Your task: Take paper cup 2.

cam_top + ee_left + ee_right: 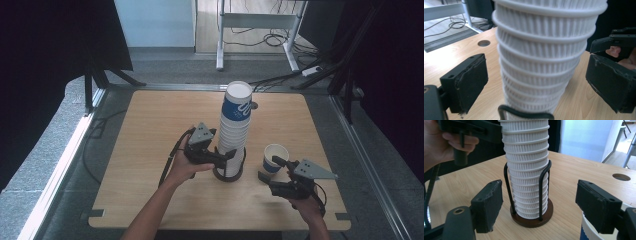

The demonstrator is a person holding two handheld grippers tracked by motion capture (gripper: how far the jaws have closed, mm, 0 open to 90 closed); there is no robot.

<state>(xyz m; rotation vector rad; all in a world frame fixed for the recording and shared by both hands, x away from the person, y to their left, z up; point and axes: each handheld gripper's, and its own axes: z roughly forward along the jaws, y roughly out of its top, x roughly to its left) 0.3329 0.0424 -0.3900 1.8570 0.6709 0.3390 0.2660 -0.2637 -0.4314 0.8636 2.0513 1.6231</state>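
Left gripper (231, 156) open around the cup stack (234, 131); right gripper (272, 167) half open by a single cup (275, 159).

Left pads stand clear of the ribbed stack in its wire holder (532, 216) mid-counter (150, 145); close squarely on 1 rim, then lift straight. Whether the right gripper touches its cup is unclear; the stack's top is cut off in both gripper views.
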